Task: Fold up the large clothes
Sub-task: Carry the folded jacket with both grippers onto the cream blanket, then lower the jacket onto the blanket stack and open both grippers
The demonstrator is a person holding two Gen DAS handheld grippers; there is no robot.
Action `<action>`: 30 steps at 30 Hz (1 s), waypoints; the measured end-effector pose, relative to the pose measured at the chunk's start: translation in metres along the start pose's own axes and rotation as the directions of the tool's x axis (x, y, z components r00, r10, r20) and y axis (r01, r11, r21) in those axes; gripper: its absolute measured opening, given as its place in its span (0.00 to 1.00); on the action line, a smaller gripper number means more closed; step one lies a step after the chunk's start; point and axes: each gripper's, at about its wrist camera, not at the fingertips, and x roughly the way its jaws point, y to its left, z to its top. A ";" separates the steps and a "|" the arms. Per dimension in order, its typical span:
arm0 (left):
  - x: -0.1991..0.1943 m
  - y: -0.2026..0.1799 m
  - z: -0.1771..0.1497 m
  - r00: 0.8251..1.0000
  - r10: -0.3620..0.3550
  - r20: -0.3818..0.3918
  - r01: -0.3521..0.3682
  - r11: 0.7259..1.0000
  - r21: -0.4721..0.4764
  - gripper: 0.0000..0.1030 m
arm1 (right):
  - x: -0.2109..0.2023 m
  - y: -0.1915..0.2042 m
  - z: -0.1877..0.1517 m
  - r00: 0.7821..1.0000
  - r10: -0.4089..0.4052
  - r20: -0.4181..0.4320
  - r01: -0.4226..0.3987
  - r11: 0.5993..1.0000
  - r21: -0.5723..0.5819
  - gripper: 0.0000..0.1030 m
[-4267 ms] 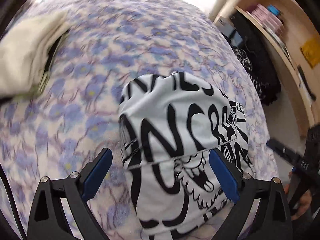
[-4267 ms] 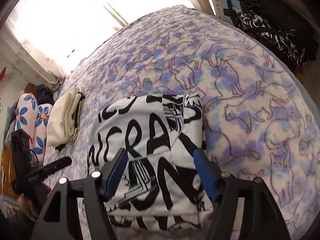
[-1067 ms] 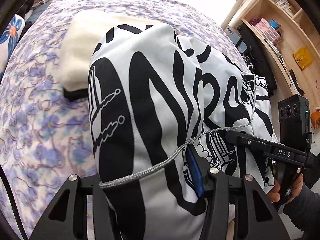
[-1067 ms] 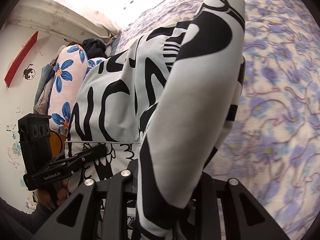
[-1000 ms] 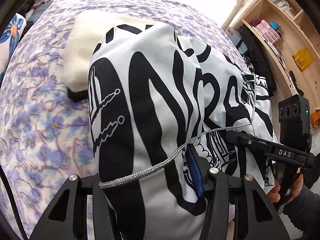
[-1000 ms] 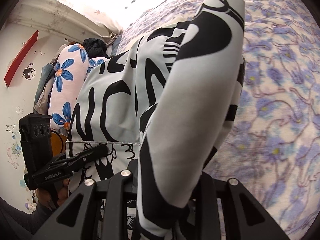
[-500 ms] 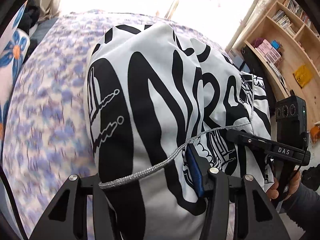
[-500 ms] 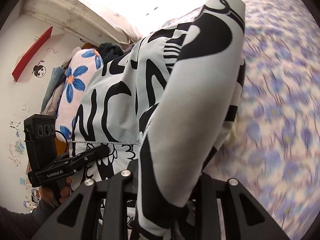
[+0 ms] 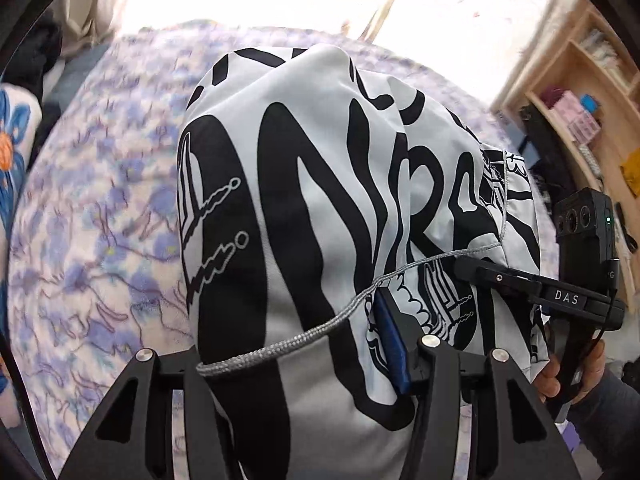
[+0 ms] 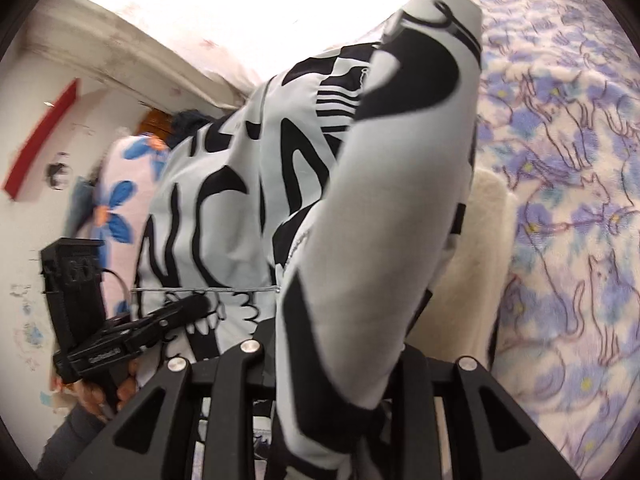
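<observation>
The folded white garment with bold black print (image 9: pixel 320 200) is lifted off the bed and held between both grippers. My left gripper (image 9: pixel 320 352) is shut on its near edge; the cloth drapes over the fingers and hides one pad. My right gripper (image 10: pixel 320 360) is shut on the other side of the same garment (image 10: pixel 380 200), which hangs over its jaws. Each gripper shows in the other's view: the right one (image 9: pixel 520 280) clamps the hem, the left one (image 10: pixel 160 320) grips it too.
The bed has a purple-blue cat-print blanket (image 9: pixel 100 220), also in the right wrist view (image 10: pixel 568 160). A folded cream garment (image 10: pixel 480 248) lies on it below the held one. A floral pillow (image 10: pixel 120 200) lies at the left. Wooden shelves (image 9: pixel 580 80) stand at the right.
Both grippers closed on the folded garment and lifted it off the bed. In the last second they carried it toward the cream pile, with both views tilting upward.
</observation>
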 end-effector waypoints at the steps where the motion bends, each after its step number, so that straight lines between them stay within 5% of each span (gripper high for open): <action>1: 0.009 0.004 -0.001 1.000 0.011 -0.012 -0.011 1.000 -0.012 0.57 | 0.011 -0.007 0.000 0.999 -0.047 -0.025 0.048 0.999 0.020 0.38; 7: 0.022 0.024 -0.007 1.000 -0.016 0.005 0.017 0.999 -0.042 0.71 | 0.012 -0.012 0.001 0.997 -0.063 -0.033 0.063 0.998 -0.003 0.46; 14: -0.014 0.015 -0.020 0.994 0.085 0.062 -0.084 0.996 -0.021 0.67 | -0.028 0.010 -0.015 0.978 -0.208 0.019 0.209 0.972 -0.104 0.48; 18: -0.048 -0.005 -0.039 0.971 0.173 0.162 -0.181 0.983 0.034 0.52 | -0.065 0.027 -0.034 0.943 -0.291 0.162 0.316 0.936 -0.158 0.48; 21: -0.063 -0.024 -0.053 0.949 0.215 0.232 -0.244 0.964 0.106 0.26 | -0.085 0.050 -0.056 0.885 -0.345 0.313 0.420 0.881 -0.217 0.47; 22: -0.067 -0.027 -0.056 0.951 0.191 0.243 -0.227 0.965 0.129 0.07 | -0.086 0.057 -0.061 0.875 -0.347 0.338 0.437 0.866 -0.242 0.42; 26: -0.071 -0.052 -0.067 0.943 0.157 0.293 -0.226 0.950 0.216 0.06 | -0.057 0.073 -0.072 0.878 -0.387 0.283 0.467 0.825 -0.319 0.14; 30: -0.033 -0.046 -0.070 0.941 0.277 0.193 -0.320 0.913 0.251 0.06 | -0.028 0.043 -0.076 0.838 -0.505 0.207 0.545 0.798 -0.258 0.14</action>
